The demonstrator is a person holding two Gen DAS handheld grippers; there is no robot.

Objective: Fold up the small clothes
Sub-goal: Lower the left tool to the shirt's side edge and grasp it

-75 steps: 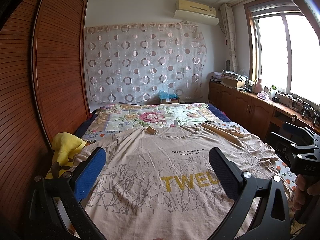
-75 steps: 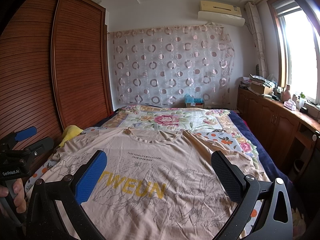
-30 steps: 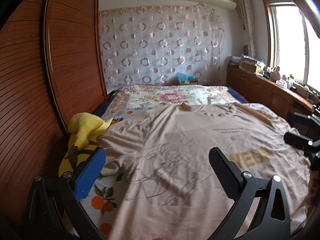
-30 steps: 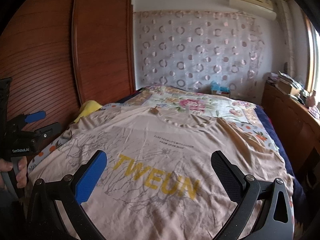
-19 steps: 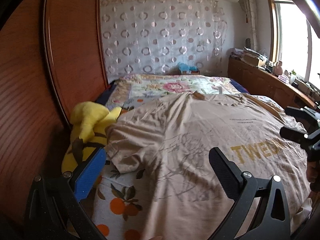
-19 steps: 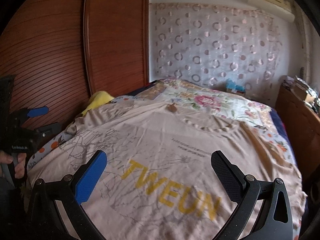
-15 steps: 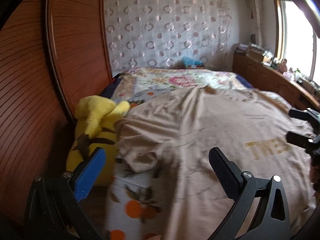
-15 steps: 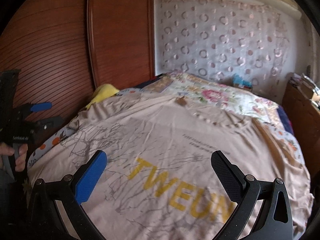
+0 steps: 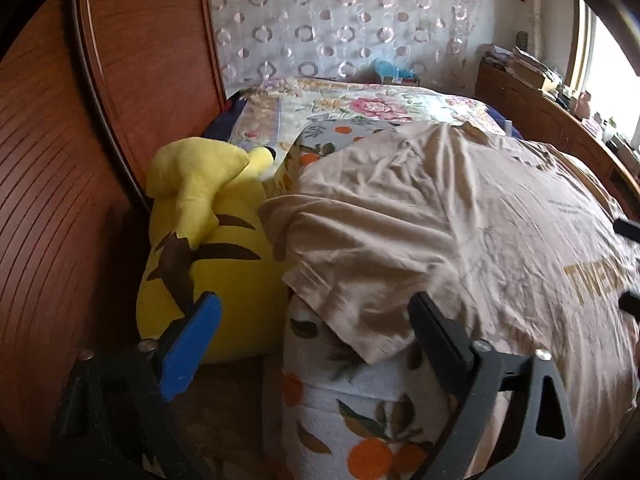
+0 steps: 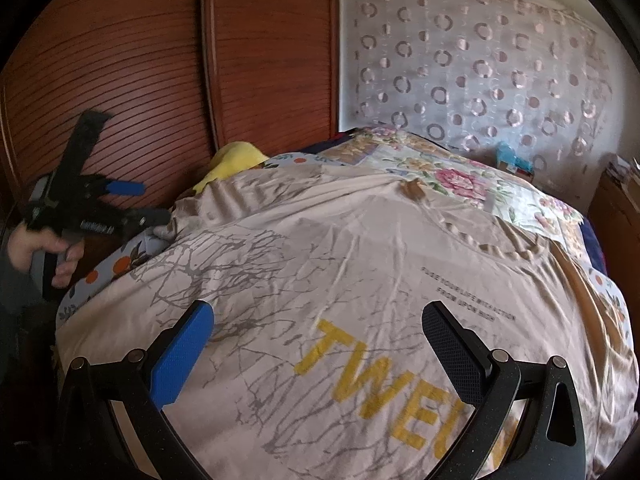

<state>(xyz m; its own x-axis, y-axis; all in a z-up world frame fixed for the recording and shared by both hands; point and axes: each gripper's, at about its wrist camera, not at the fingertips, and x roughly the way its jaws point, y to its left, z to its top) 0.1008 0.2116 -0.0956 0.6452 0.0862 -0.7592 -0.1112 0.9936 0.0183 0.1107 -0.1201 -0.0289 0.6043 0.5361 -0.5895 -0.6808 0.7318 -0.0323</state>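
Observation:
A beige T-shirt (image 9: 460, 216) with yellow letters lies spread face up on the bed; it also shows in the right wrist view (image 10: 360, 280). Its left sleeve (image 9: 352, 292) hangs crumpled over the bed's left edge. My left gripper (image 9: 316, 324) is open, its jaws wide on either side of that sleeve's hem, not touching it. In the right wrist view the left gripper (image 10: 140, 204) points at the sleeve from the left. My right gripper (image 10: 318, 332) is open and empty, just above the shirt's lower front by the yellow letters.
A yellow plush toy (image 9: 204, 240) is wedged between the bed's left edge and the wooden wardrobe doors (image 9: 48, 160). The bed carries an orange-print sheet (image 9: 360, 420) and a floral quilt (image 9: 360, 104) at the far end. Wooden cabinets (image 9: 532, 104) run along the right wall.
My left gripper has swung left and down to the bed's left edge, closing in on the hanging sleeve. My right gripper has turned left and dropped lower over the shirt front. Both stay open.

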